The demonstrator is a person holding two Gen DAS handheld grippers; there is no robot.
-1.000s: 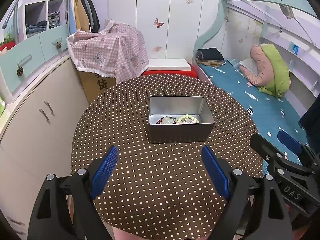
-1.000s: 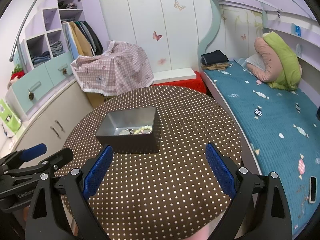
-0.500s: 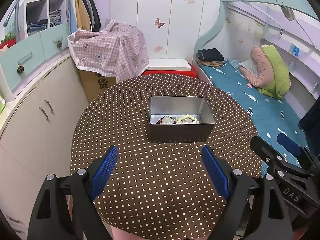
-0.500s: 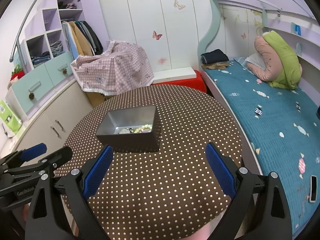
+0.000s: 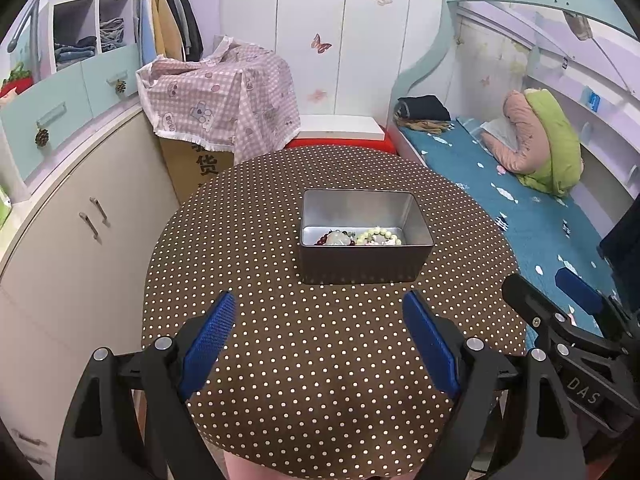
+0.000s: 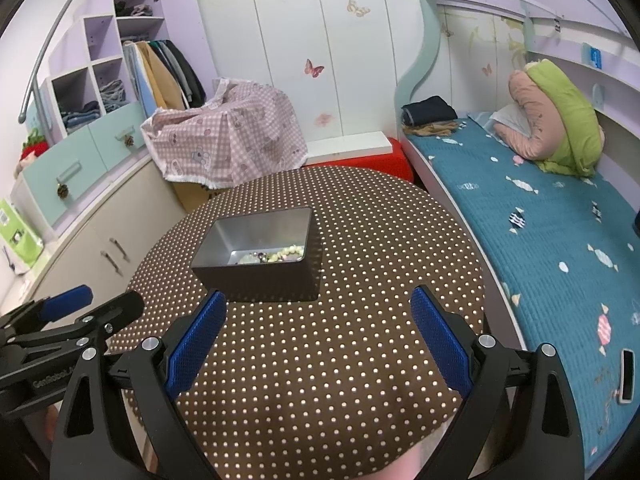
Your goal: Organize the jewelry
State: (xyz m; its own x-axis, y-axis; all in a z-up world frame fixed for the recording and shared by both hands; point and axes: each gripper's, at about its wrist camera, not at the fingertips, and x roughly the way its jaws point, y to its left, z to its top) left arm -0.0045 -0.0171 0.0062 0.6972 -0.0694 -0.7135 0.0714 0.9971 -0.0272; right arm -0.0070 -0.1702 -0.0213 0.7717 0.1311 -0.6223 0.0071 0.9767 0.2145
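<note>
A grey metal tin (image 5: pixel 364 264) (image 6: pixel 260 276) stands near the middle of a round table with a brown polka-dot cloth (image 5: pixel 280 360) (image 6: pixel 360 360). Inside the tin lie a pale green bead bracelet (image 5: pixel 379 235) (image 6: pixel 287 255) and a dark red bead bracelet with a pale stone (image 5: pixel 335 238). My left gripper (image 5: pixel 320 312) hovers open over the near side of the table, short of the tin, with nothing between its blue pads. The right gripper (image 6: pixel 318 308) is likewise open and empty, just in front of the tin's right corner.
A bed with a teal quilt (image 6: pixel 540 240) runs along the right of the table. Beige cabinets (image 5: pixel 80 220) stand to the left. A box under a pink checked cloth (image 5: pixel 220 100) and a red stool (image 6: pixel 384 160) sit behind the table. A phone (image 6: pixel 626 376) lies on the bed.
</note>
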